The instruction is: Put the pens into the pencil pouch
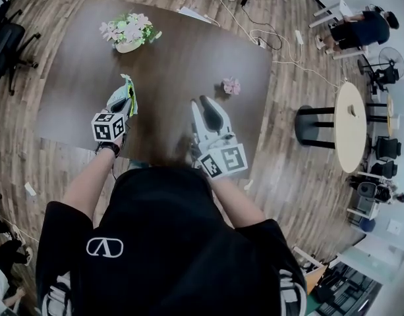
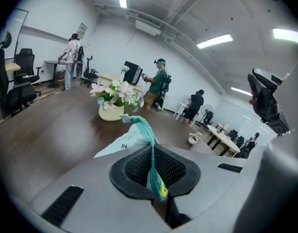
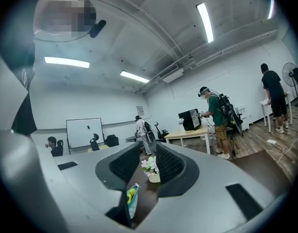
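Left claw (image 2: 153,171), lower centre: clamped on pouch (image 2: 134,135) zip edge; the thin pinch could slip, dropping it onto the worktop (image 1: 169,45). Right claw (image 3: 148,169): stood part-open, empty.

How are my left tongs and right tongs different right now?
The left tongs are pinched shut on the pouch. The right tongs stand apart with nothing held. The left tongs tilt down toward the table, while the right tongs point level across the room. Both are grey, held over the table.

Black T-shirt (image 1: 169,242), white logo (image 1: 105,247), grey hand-held grippers (image 1: 127,79) (image 1: 205,104)
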A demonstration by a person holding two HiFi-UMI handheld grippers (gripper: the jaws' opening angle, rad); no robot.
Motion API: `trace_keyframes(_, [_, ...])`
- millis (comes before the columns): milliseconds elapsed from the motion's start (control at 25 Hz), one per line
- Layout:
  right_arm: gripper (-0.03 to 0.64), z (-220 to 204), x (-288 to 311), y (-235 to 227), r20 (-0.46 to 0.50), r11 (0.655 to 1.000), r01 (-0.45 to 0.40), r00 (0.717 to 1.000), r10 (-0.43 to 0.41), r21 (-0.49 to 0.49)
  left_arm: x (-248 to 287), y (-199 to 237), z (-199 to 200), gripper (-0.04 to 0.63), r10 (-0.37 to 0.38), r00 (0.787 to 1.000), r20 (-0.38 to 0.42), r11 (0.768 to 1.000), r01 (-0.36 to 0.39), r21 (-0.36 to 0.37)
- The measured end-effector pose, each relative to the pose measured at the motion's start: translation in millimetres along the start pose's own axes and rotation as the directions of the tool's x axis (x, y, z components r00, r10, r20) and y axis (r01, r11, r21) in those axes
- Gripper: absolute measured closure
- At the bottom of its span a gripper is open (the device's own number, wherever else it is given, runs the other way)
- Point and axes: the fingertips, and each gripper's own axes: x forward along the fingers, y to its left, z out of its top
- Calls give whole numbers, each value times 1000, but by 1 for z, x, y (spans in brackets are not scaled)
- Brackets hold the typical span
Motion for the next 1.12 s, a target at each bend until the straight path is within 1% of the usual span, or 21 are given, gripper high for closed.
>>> trace_keyframes(120, [518,-6,-1,-7,-16,1000,24,1000,-24,2,17,1,-16,584,-9,999,-34,1000,9,2])
trace_keyframes(280, [518,-16,-4,-15,-41,999,52,998,-52,5,46,-13,-38,584,-42,995,-85,999,42,-1])
trace_keyframes(440, [518,-25,-8,-20,-67,998,67,996,-66,7,75,-26,-69,584,-69,985,-156,998,71,3])
trace_keyframes(560, [520,-29,-14,-24,-83,997,83,993,-83,6,91,-31,-89,584,-73,977,-200,997,76,6])
trace_keyframes(720, [520,-35,-21,-28,-107,995,101,989,-100,3,103,-33,-105,583,-74,970,-233,997,81,20])
trace_keyframes(840, [520,-37,-26,-30,-114,994,111,987,-111,-1,108,-37,-115,581,-98,960,-261,993,113,44])
trace_keyframes(880, [520,-37,-27,-31,-113,993,116,987,-116,-2,108,-40,-118,576,-109,958,-267,991,125,46])
trace_keyframes(1000, [520,-35,-31,-34,-107,992,126,986,-126,-1,106,-50,-120,516,-144,954,-263,986,160,38])
trace_keyframes(1080, [520,-34,-30,-34,-101,992,126,987,-126,-3,104,-56,-117,468,-157,956,-247,984,173,43])
trace_keyframes(1120, [520,-32,-30,-34,-98,992,125,987,-125,-3,102,-58,-114,463,-159,959,-236,983,175,49])
